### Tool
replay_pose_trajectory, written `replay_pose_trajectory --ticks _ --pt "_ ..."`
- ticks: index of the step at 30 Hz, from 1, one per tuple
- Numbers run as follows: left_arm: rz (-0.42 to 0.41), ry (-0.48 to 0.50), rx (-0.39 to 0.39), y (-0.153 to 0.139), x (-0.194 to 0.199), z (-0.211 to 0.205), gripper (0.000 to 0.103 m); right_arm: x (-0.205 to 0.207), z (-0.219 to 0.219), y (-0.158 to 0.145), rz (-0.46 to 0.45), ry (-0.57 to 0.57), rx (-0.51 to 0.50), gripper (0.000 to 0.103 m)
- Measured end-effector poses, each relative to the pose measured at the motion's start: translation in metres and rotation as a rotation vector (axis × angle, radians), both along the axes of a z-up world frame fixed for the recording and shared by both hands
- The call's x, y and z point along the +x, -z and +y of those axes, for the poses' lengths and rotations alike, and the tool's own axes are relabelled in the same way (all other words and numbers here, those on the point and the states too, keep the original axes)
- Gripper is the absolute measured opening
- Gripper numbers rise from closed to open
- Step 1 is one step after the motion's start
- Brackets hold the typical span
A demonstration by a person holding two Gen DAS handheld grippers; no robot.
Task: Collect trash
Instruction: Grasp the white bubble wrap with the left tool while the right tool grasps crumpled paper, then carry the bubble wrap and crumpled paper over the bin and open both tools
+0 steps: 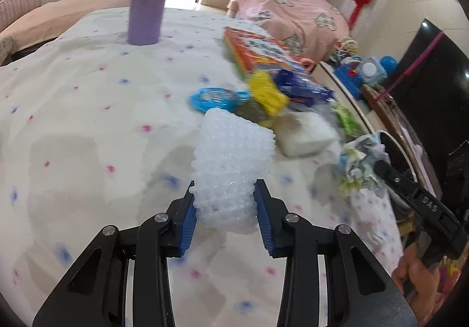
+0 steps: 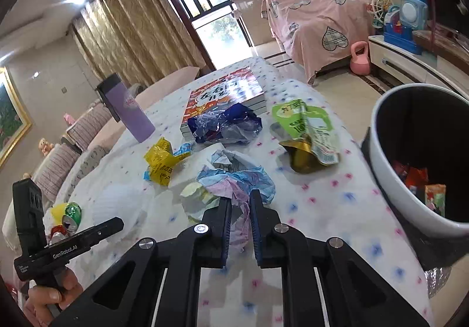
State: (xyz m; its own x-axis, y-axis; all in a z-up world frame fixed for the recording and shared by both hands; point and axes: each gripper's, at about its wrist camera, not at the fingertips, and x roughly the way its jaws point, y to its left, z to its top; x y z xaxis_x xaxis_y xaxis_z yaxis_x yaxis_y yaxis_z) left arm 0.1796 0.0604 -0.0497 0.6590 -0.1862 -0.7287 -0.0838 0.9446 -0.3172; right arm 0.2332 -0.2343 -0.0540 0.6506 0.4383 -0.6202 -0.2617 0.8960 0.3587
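Mid-collection: left gripper [image 1: 225,211] clamped on bubble wrap [image 1: 233,168] above the table; right gripper [image 2: 238,211] pinched nearly closed on crumpled paper [image 2: 234,180]; next — likely carrying both to bin [image 2: 390,180] at three o'clock.

A white bubble-wrap wad [image 1: 231,177] stands pinched between the left gripper's [image 1: 225,209] blue pads, lifted off the cloth. A crumpled pastel paper wad [image 2: 237,180] is nipped between the right gripper's [image 2: 239,209] nearly closed fingers. Ahead of these lie a yellow wrapper [image 2: 161,161], a crushed blue-and-clear plastic wrapper [image 2: 225,124] and a green pouch [image 2: 307,133] with gold lining. To their right a white trash bin [image 2: 390,180] holds coloured wrappers.
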Motion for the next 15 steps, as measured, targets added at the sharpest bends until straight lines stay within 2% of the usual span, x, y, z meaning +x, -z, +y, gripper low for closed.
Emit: replay_pose_trajectory --ticks 15 --pt "-0.045 0.221 -0.013 -0.027 -0.017 -0.096 0.035 -0.04 -0.062 -0.024 -0.038 0.084 0.063 0.012"
